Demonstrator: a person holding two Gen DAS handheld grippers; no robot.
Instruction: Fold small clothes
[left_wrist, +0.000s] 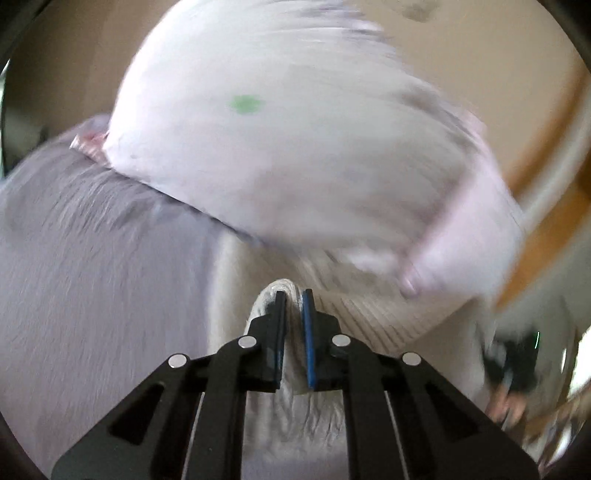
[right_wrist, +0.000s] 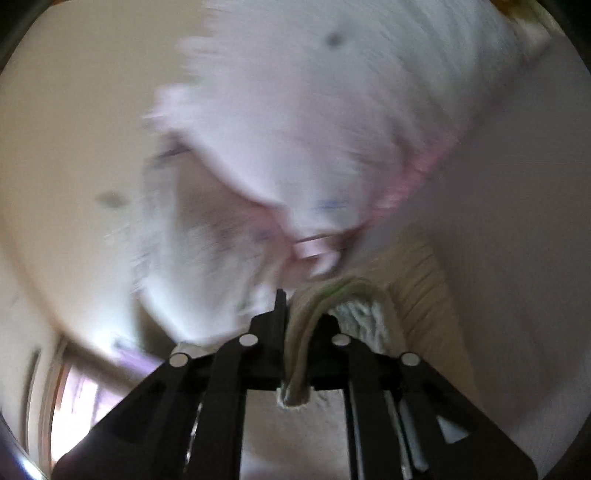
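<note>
Left tool (left_wrist: 293, 295) and right tool (right_wrist: 291, 295) each pinched the pale ribbed garment (left_wrist: 369, 317); both grips should stay level, edges matched, before folding.

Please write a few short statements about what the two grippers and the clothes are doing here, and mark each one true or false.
1. The left gripper is shut on a fold of the beige ribbed garment. True.
2. The right gripper is open and holds nothing. False: ribbed beige fabric is pinched between its fingers.
3. The pale pink garment carries a green spot. True.
4. The pale pink garment lies sharp and motionless in both views. False: it is heavily motion-blurred.
</note>
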